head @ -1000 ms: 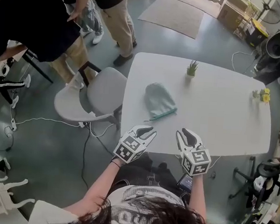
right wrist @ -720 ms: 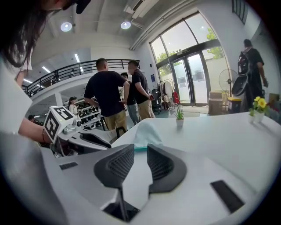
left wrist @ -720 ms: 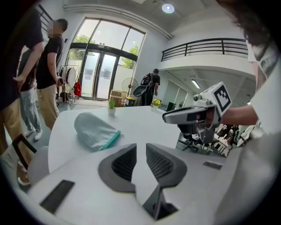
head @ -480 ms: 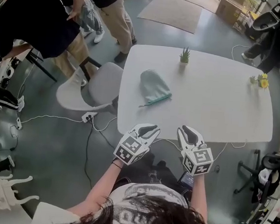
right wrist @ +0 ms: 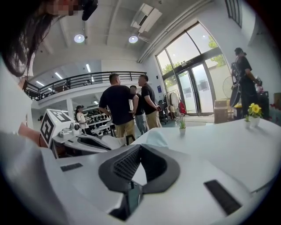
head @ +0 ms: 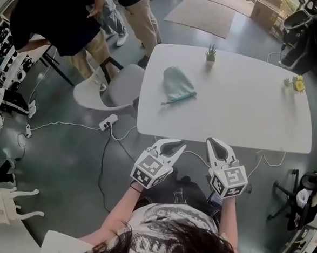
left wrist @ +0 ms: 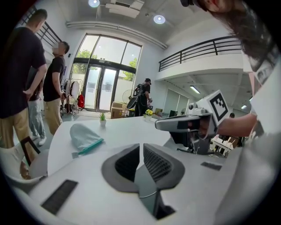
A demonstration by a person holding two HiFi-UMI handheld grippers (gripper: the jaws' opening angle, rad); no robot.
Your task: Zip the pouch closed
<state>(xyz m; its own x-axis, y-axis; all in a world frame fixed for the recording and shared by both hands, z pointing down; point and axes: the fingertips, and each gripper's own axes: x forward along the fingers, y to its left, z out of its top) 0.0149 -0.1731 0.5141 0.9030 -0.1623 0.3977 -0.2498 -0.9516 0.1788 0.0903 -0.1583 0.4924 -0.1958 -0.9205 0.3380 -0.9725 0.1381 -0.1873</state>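
The left gripper (left wrist: 141, 146) has broad dark jaws with ribbed inner pads, set in a smooth white shell with a marker cube behind. Its jaws have just been closing and now stand nearly together, with only a thin slit at the tips and nothing between them. The right gripper (right wrist: 139, 147) is built the same. Its jaws have also just been closing and now meet at the tips, clenched on nothing. Both grippers hang side by side off the near edge of the table (head: 246, 110), touching neither it nor each other.

The table is a smooth, matte white slab with rounded corners. The pouch (head: 178, 82) lies on its far left part, well apart from both grippers. It is soft pale mint-green fabric, rounded like a dome at one end and limp and slightly creased. A darker teal zipper (head: 180, 98) runs along its straight edge.

A small potted plant (head: 211, 52) with spiky leaves stands at the far edge, and yellow flowers (head: 298, 83) stand near the far right corner. A grey padded chair (head: 118, 88) sits just beside the table's left side, with people standing beyond it on the grey floor.
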